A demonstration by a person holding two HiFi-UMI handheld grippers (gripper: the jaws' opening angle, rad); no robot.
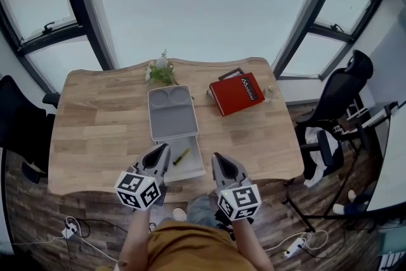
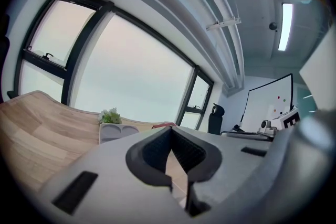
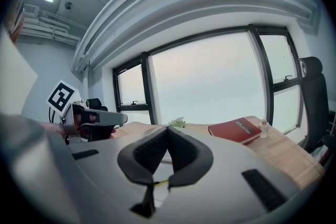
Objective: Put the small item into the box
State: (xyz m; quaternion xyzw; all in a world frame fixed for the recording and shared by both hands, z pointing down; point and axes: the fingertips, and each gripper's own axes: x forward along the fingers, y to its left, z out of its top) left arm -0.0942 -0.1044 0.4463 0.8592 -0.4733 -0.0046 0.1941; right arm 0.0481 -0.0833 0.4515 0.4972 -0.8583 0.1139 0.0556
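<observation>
Daylight is flooding the room.
Dark-framed windows [image 1: 190, 3] are rising behind a wooden table [image 1: 95, 130]; a black office chair [image 1: 340, 91] is standing on plank flooring [image 1: 38, 212].

The only lettering is a white word printed across the cover of the red book [image 1: 238, 93], which lies at the far right of the table [image 1: 95, 117]. It seems to begin with M and may read "Mobilier", but it is too small to be sure. The left cube [image 1: 137, 190] on the left gripper [image 1: 163, 148] and the right cube [image 1: 239, 201] on the right gripper [image 1: 216, 156] bear black-and-white square code patterns.
</observation>
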